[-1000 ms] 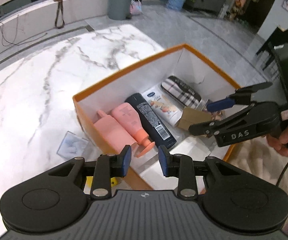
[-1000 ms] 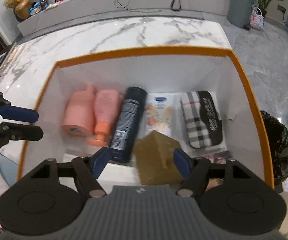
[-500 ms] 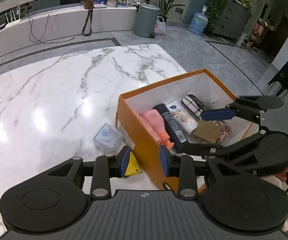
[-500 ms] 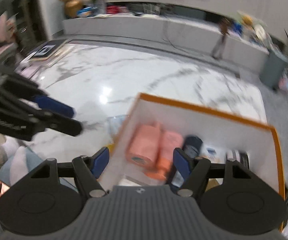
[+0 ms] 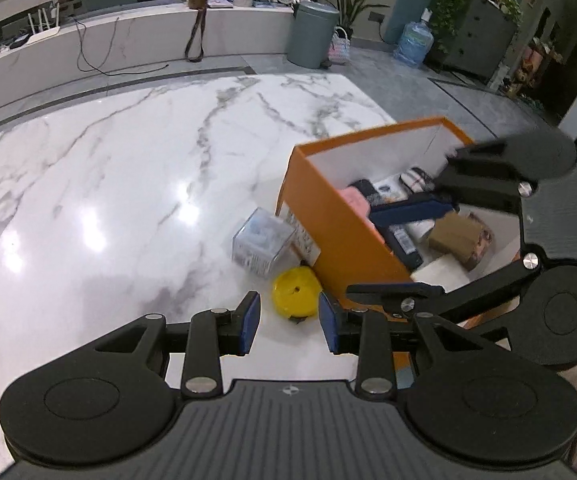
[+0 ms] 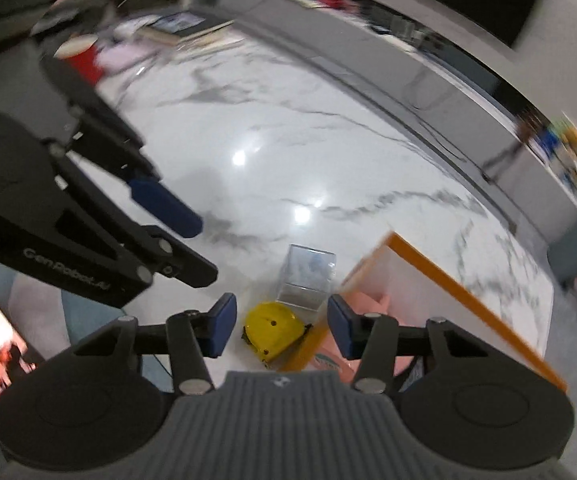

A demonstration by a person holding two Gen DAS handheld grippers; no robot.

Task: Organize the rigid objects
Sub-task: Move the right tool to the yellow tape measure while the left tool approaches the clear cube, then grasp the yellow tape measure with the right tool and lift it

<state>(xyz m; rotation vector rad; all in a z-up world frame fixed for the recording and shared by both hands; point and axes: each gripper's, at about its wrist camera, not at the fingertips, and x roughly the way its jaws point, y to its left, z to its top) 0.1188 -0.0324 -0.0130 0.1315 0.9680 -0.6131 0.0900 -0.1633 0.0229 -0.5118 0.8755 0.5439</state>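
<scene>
A: Where's the yellow tape measure (image 5: pixel 296 293)?

B: On the marble table (image 5: pixel 136 184), right against the near corner of the orange box (image 5: pixel 344 240). A clear cube (image 5: pixel 262 242) sits just beyond it, also by the box wall.

A: And the grippers?

B: The left gripper (image 5: pixel 288 322) hangs over the tape, jaws narrowly parted with nothing between them. The right gripper (image 6: pixel 278 326) is over the same corner, its jaws closing, empty too; the tape shows below the gap.

A: What's in the box?

B: Pink bottles (image 5: pixel 358 202), a dark bottle (image 5: pixel 402 246), a brown carton (image 5: pixel 458 240), a plaid case (image 5: pixel 418 178). The right view is blurred.
</scene>
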